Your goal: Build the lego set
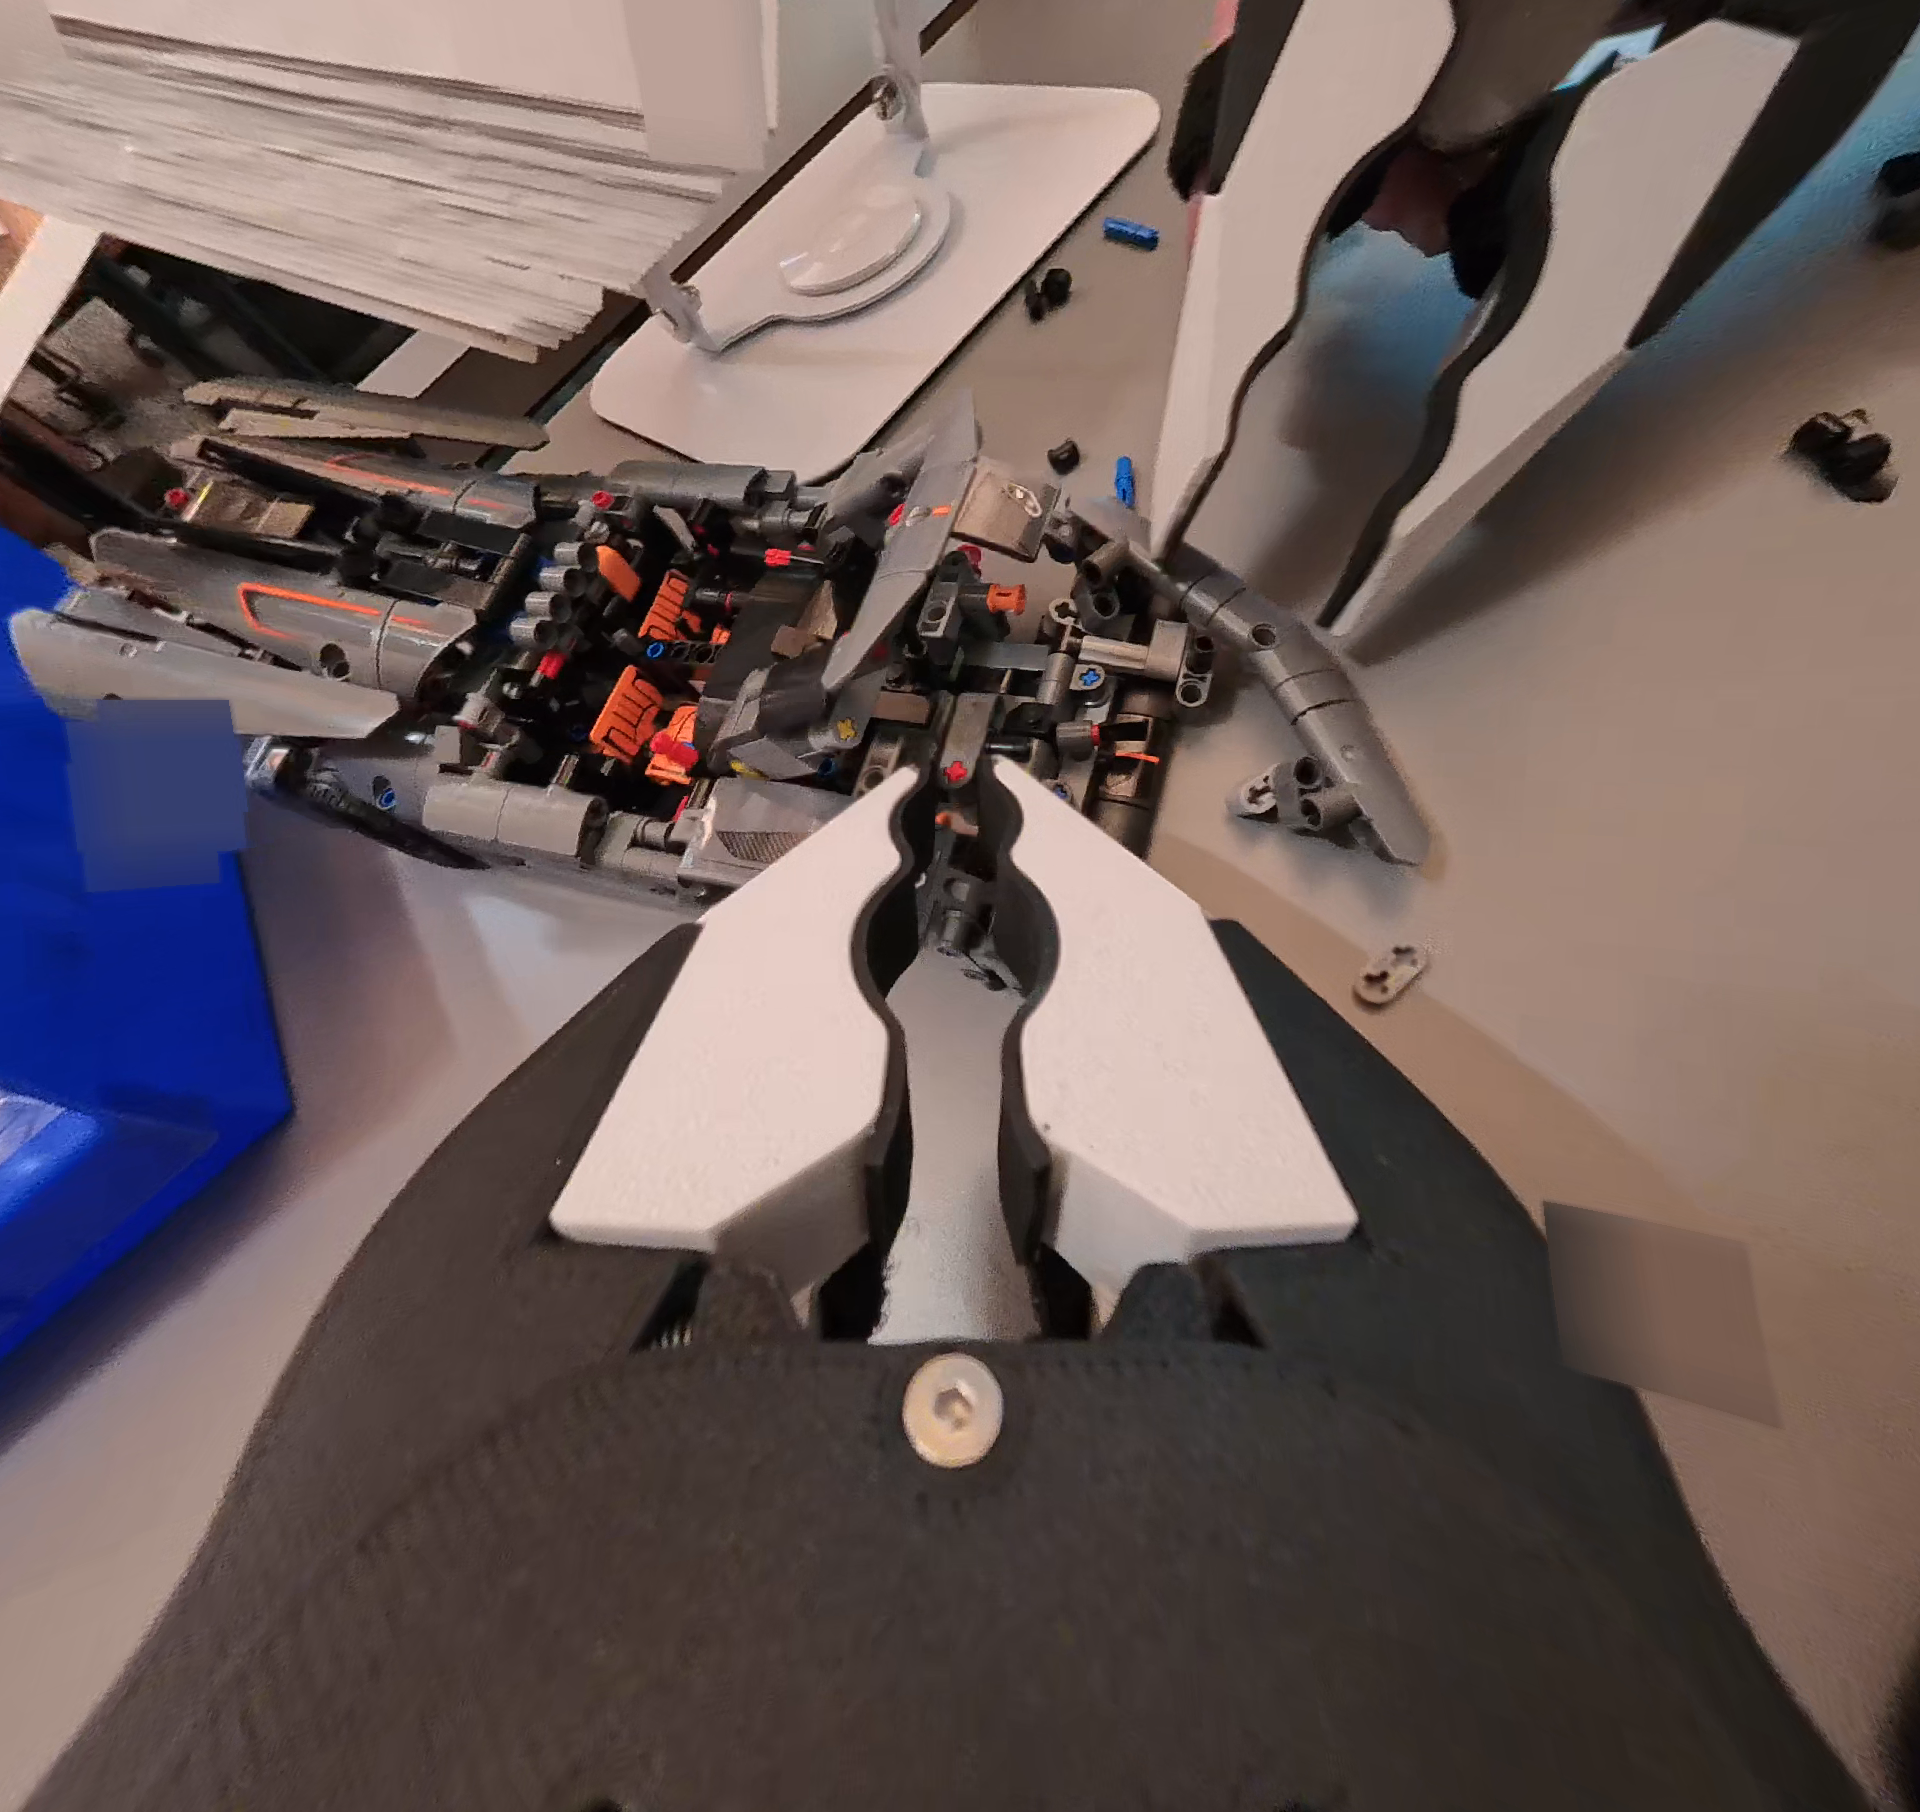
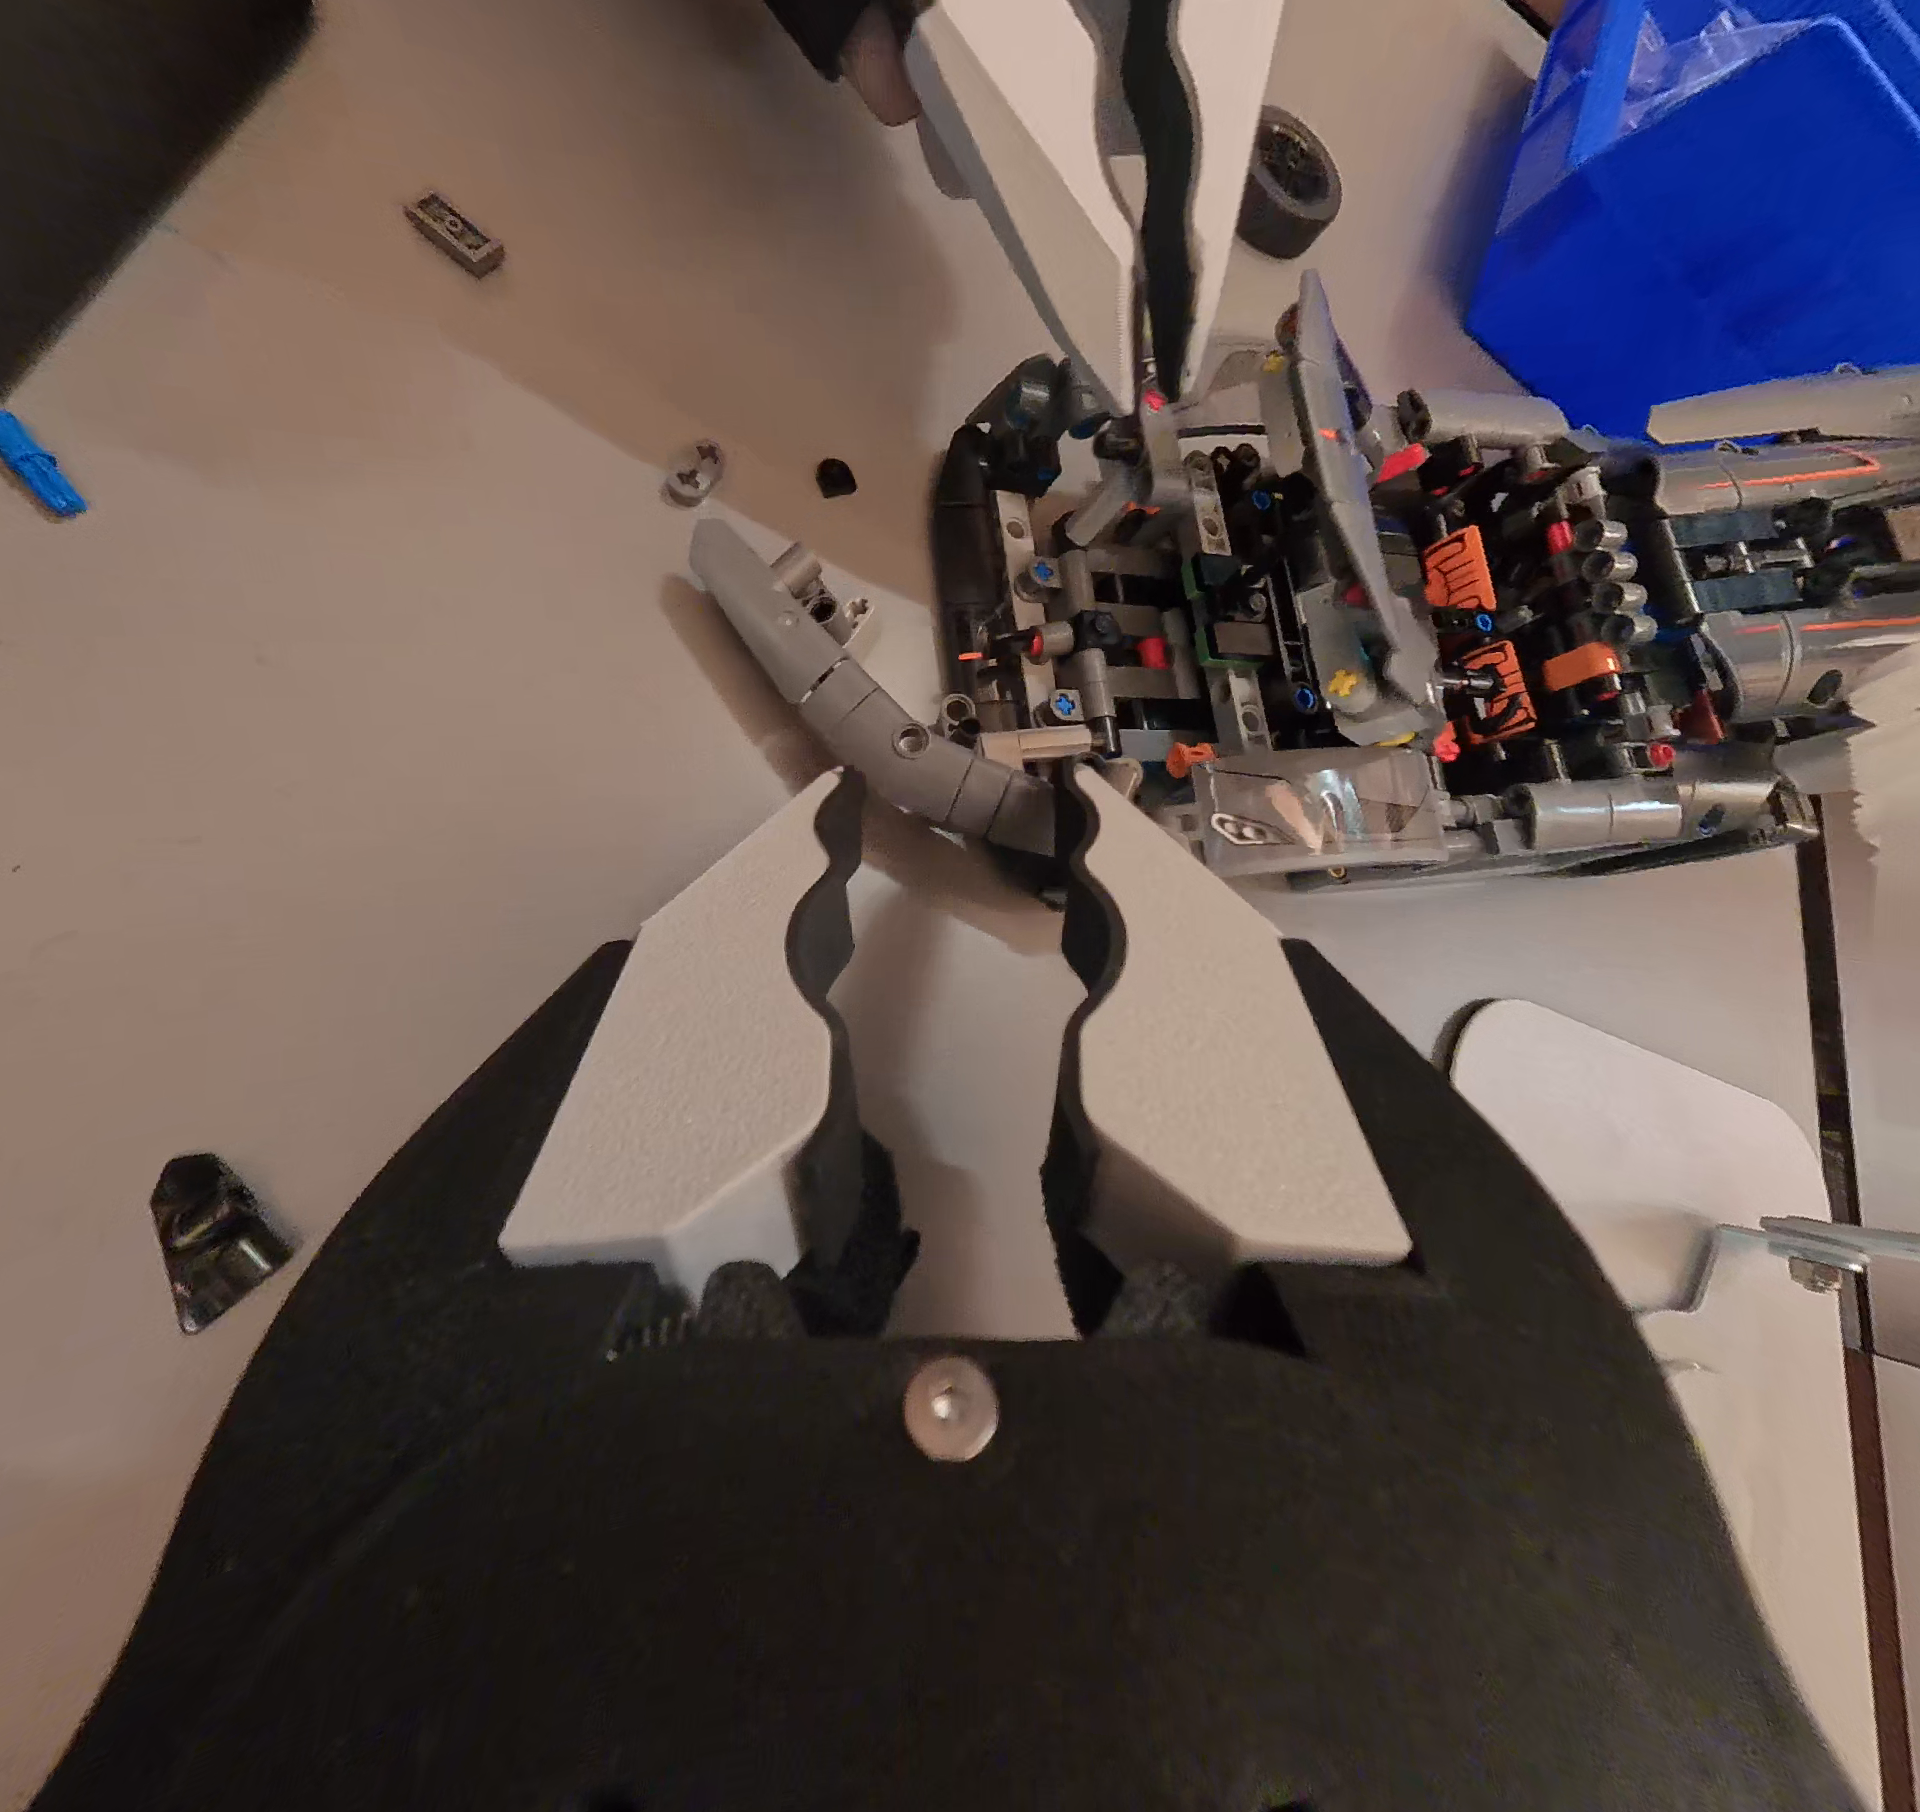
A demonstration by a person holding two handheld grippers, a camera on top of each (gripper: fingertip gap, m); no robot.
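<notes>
Grey table (image 1: 1558, 827), centre: lego model (image 1: 644, 640); blue bin (image 1: 125, 1035) cut off left. Left gripper (image 1: 956, 775) pinches a model part, contact obscured. Right gripper (image 2: 961, 786) spread.

Lego car model (image 1: 665, 640) lay on the table (image 1: 1558, 827), storage bin (image 1: 125, 931) to its left, monitor stand base (image 1: 883, 245) behind it. Curved panel assembly (image 1: 1320, 713) sat just right of the model's near end. Small flat piece (image 1: 1390, 973) lay nearer than that panel. Loose pins (image 1: 1127, 233) were scattered right of the stand base. Left gripper (image 1: 956, 786) was at the model's near end, right gripper (image 1: 1340, 557) beyond the panel.
</notes>
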